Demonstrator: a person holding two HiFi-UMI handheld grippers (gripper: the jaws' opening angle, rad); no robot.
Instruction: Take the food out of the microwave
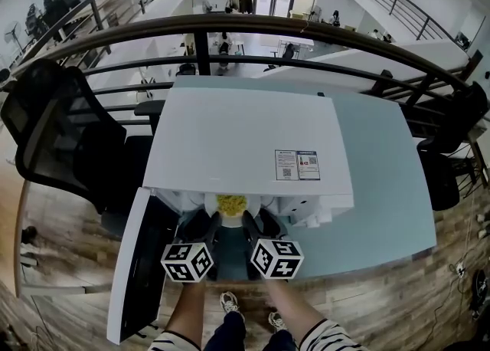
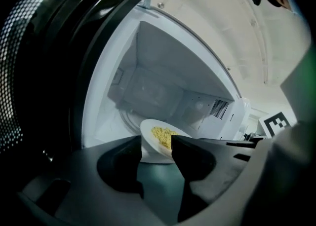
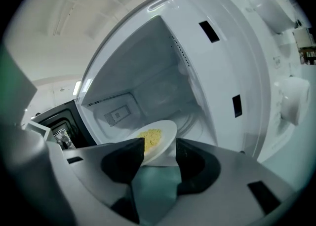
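Off to the outside of your left tool the door hangs wide open, so nothing blocks a straight pull toward you. That tool has its jaws closed on the near-left rim of the plate: one jaw lies over the top and the other under it, with the rim running between them. The plate sits directly ahead of both tools and between them, at the mouth of the microwave, its near edge over the teal counter. It is a shallow white round dish, so it has no long axis to line up. The food is a small loose yellow heap, seemingly rice or grains, near the middle. Your right tool mirrors the left, gripping the near-right rim with its jaws clamped across the edge. Neither tool is nearer than the other; each holds its own side. The pull probably turns on keeping both tools level and moving back together, since a loose heap on a shallow plate could slide if one side dips.
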